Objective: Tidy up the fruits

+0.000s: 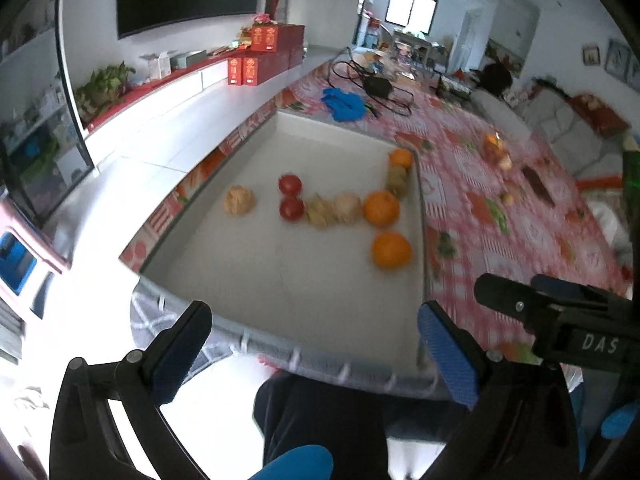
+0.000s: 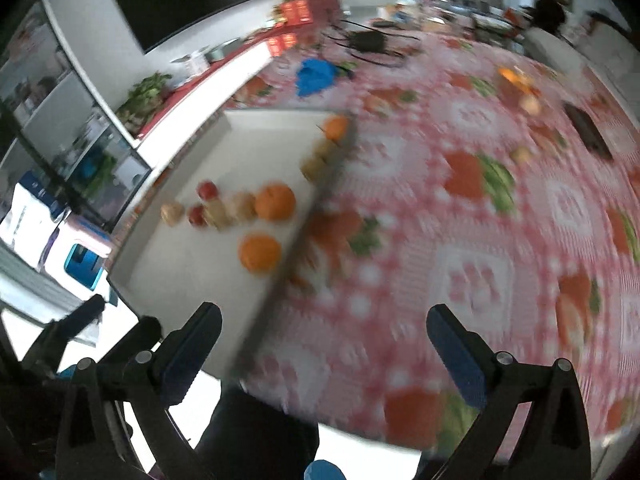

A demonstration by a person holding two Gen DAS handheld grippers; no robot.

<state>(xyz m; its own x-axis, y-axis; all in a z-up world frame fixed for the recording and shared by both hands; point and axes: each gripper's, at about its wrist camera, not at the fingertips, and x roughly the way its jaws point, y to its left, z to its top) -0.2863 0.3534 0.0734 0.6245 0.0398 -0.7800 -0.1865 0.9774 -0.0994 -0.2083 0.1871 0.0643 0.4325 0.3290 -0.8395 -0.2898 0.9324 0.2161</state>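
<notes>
Left tongs (image 1: 316, 344): spread wide, empty, hovering at near edge of white tray (image 1: 280, 280). Right tongs (image 2: 324, 344): spread wide, empty, over checked surface (image 2: 460, 240) just right of tray wall.

Sorted fruit ahead-left of right tongs: two oranges (image 1: 391, 250), tomatoes (image 1: 290, 185), pale brown fruits in row.

Loose fruit (image 2: 522, 155) far ahead-right of right tongs, well apart; blurred, kind unclear.

Likely step: fetch loose piece with right. Advice: reach far, straddle fruit squarely, close gently since round fruit rolls, lift clear of tray wall, set beside like kind.

Table (image 2: 460, 280), red checked cloth: white tray (image 1: 280, 280), blue cloth (image 1: 344, 104), black cables (image 1: 376, 84).
</notes>
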